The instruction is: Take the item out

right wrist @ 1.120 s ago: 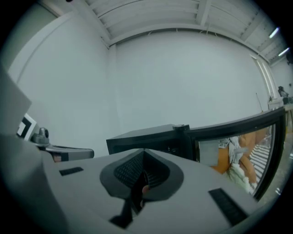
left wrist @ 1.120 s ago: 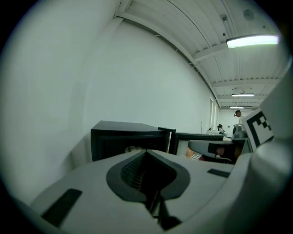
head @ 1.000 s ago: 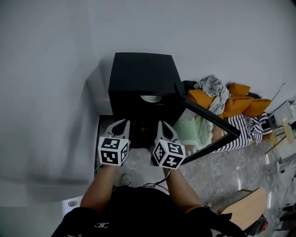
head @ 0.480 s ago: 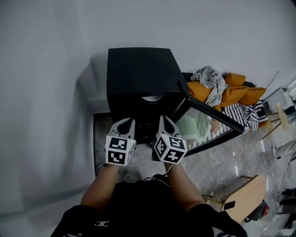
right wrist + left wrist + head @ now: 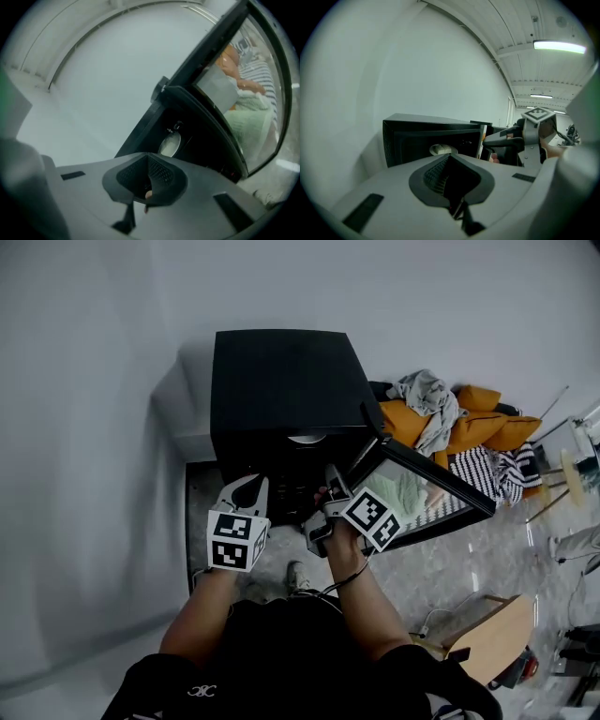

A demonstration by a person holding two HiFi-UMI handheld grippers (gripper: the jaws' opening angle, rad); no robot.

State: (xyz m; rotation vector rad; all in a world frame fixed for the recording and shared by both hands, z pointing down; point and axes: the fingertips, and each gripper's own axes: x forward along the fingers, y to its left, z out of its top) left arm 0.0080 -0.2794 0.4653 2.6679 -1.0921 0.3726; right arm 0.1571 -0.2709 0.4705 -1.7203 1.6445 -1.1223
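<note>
Sitting inside the black box (image 5: 281,381), near the top of its dark opening, the item (image 5: 307,439) shows as a pale, rounded thing; what it is cannot be made out. The left gripper view shows it just beyond that gripper's tips (image 5: 443,149), and the right gripper view shows it as a light oval deep in the box (image 5: 169,144). The door (image 5: 422,484), glass in a black frame, stands swung open to the right. Both grippers hover in front of the opening, apart from the item. The left gripper (image 5: 251,486) points straight in, its jaws pressed together on nothing. The right gripper (image 5: 330,476) is rolled toward the door, just beside the door's hinge edge, and its jaws are likewise pressed together with nothing between them. Behind the door lies a heap of clothes (image 5: 450,427), orange, grey and striped, on the glossy floor (image 5: 469,559). A plain pale wall (image 5: 94,427) rises behind the box.
</note>
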